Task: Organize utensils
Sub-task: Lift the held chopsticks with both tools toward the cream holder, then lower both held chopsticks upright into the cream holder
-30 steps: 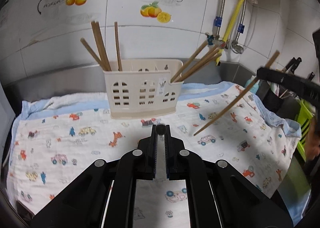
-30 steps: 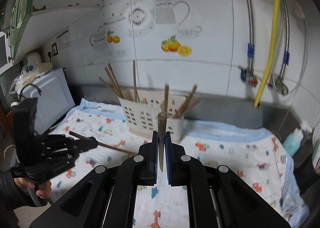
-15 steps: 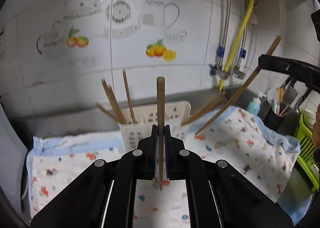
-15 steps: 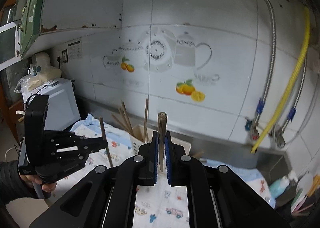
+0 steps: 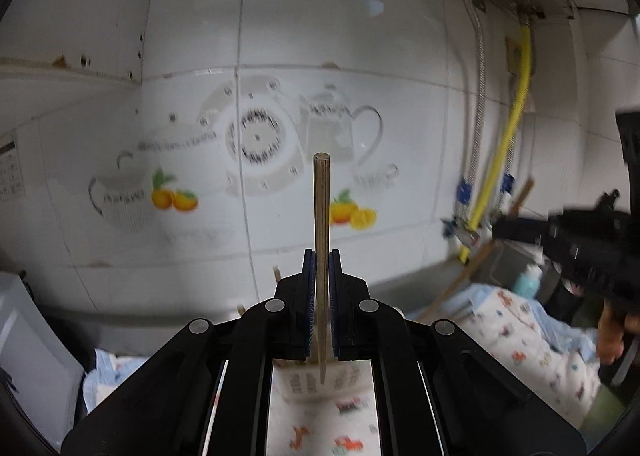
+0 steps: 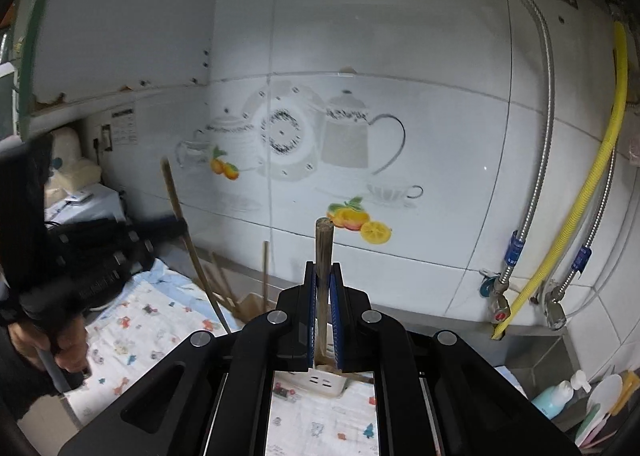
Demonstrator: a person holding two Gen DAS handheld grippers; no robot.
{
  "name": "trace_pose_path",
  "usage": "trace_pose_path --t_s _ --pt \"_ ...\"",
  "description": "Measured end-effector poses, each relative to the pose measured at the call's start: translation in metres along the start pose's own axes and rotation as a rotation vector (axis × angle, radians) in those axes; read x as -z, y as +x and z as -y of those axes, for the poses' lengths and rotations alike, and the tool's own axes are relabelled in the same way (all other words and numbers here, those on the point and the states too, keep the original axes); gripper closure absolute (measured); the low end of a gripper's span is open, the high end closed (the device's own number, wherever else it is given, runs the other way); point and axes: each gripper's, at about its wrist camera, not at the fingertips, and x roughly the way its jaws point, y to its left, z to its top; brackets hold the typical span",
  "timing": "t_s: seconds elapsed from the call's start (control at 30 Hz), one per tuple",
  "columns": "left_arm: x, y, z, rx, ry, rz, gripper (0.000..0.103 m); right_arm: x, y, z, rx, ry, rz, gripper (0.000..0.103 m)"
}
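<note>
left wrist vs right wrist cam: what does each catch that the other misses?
Left wrist only: right gripper from the side, its chopstick slanting down. Right wrist only: left gripper side-on, the microwave, dish tools at lower right. Both: own gripper shut on an upright chopstick, the holder on the printed cloth, teapot tiles, yellow hose.

A brown wooden chopstick [image 5: 321, 215] stands upright above the cream slotted holder [image 6: 320, 380], and a 2nd chopstick [image 6: 322, 256] stands likewise. Several more chopsticks [image 6: 224, 284] lean inside that holder, which sits on the printed cloth [image 6: 140, 332].
</note>
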Motion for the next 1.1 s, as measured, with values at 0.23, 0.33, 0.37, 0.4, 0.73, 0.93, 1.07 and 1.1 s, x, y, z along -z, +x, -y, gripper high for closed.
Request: trace_pose_path --t_s 0.23,0.33,0.37,0.4,0.73,0.93,1.07,1.1 --pt "-0.009 0.035 -0.006 -0.042 -0.015 0.012 0.098 0.016 0.037 0.016 -0.007 0.054 -0.049 0.096" --pt "-0.004 0.051 -0.011 -0.064 -0.024 0.000 0.098 0.022 0.048 0.017 -0.013 0.062 -0.067 0.096" --pt "-0.002 0.054 -0.013 -0.064 -0.033 -0.005 0.098 0.024 0.051 0.018 -0.014 0.061 -0.068 0.096" --pt "0.001 0.059 -0.015 -0.067 -0.041 -0.011 0.098 0.026 0.053 0.017 -0.014 0.058 -0.063 0.096" --pt "0.030 0.091 -0.026 -0.086 -0.064 -0.096 0.098 0.026 0.057 0.019 -0.023 0.078 -0.028 0.096" --pt "0.038 0.098 -0.026 -0.073 -0.065 -0.130 0.098 0.029 0.063 0.016 -0.028 0.074 -0.021 0.096" --pt "0.040 0.098 -0.025 -0.071 -0.052 -0.134 0.096 0.029 0.065 0.018 -0.025 0.098 0.003 0.096" --pt "0.040 0.098 -0.024 -0.074 -0.051 -0.135 0.096 0.029 0.065 0.018 -0.019 0.101 0.007 0.096"
